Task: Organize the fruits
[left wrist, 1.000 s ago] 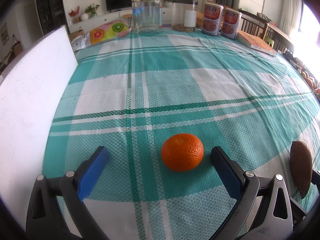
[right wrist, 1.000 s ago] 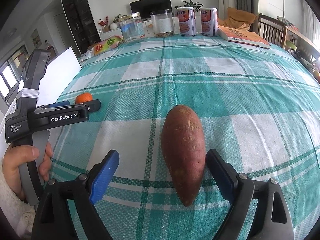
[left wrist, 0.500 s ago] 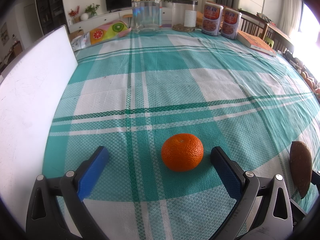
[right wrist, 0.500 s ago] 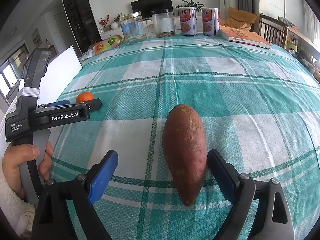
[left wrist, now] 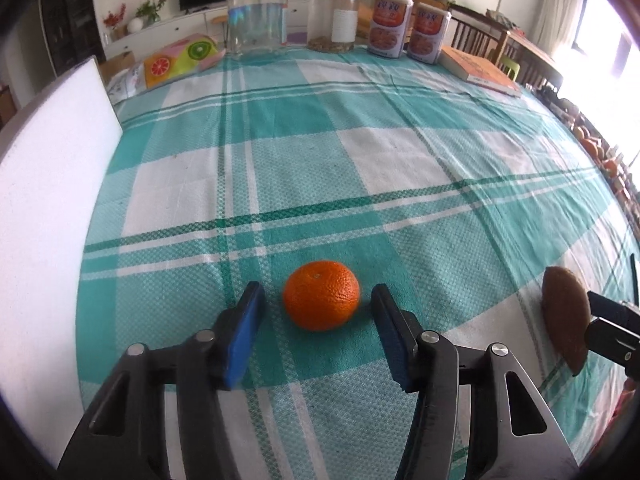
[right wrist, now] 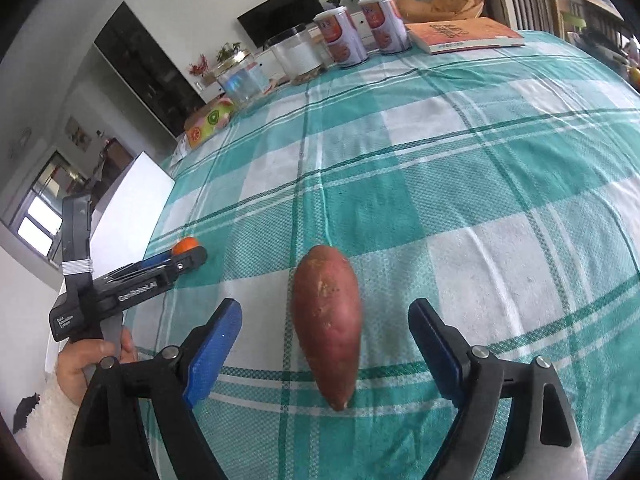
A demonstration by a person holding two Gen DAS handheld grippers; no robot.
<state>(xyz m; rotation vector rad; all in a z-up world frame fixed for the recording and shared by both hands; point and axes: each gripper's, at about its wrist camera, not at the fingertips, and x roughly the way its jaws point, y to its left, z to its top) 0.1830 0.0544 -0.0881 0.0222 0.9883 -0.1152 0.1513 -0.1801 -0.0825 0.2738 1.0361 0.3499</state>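
The mandarin (left wrist: 321, 295) sits on the teal-and-white checked counter (left wrist: 392, 160) right between the blue pads of the left claw (left wrist: 318, 308). Those jaws have just been closing in on it, but there's a sliver of cloth visible on both sides of the fruit, so nothing is gripped.

Same deal on the other side: the sweet potato (right wrist: 327, 326) lies lengthwise between the fingers of the right claw (right wrist: 325, 330), thin end pointing back toward the claw. Its jaws have also just been narrowing, yet they stand clearly apart from the skin on both sides, wider than the left pair. From the left camera the sweet potato shows up off to the right of the left claw, near its edge of view, and the mandarin peeks out past the left claw's tip in the right camera.

A hand (right wrist: 86, 364) in a fuzzy white sleeve holds the left claw's grip. A white board (left wrist: 44, 200) stands left of the left claw. Far ahead of both claws: a glass jar (left wrist: 256, 20), a second clear canister (left wrist: 334, 20), two cans (left wrist: 408, 28), a book (right wrist: 464, 34) and what looks like a fruit-print packet (left wrist: 180, 58), hard to tell from here.
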